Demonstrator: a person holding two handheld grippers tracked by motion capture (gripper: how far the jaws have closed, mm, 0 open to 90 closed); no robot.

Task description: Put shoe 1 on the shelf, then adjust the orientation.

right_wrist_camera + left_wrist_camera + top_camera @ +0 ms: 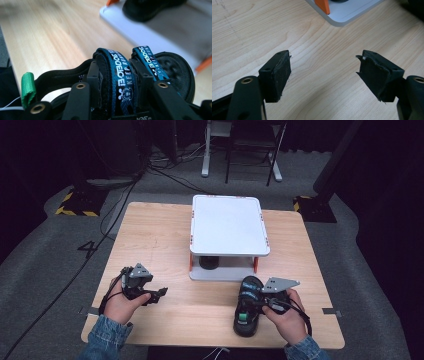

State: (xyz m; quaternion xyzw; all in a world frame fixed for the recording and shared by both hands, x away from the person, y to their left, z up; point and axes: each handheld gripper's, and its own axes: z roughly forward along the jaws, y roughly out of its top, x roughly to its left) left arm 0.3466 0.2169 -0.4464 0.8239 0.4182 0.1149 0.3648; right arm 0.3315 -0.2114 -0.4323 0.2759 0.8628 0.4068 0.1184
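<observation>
High view first: the desk carries a white two-tier shelf, and everything I name is placed against that shelf. Just in front of its right corner lies the black sandal, toe toward the shelf, and my right gripper sits on top of it.

Risks, biggest first. In the right gripper view my fingers pinch one blue printed strap, not the sole. A strap is soft, so I judge the sandal could swing or tip as it lifts and catch the shelf's front edge or its orange post. The gap between the tiers looks low, so a dangling heel might jam there. The green heel tab could snag too.

My left gripper rests left of the shelf's front, fingers wide with bare wood between them.

As for contents: the shelf's top tier is bare, while the lower tier holds one dark thing, possibly the other sandal.
</observation>
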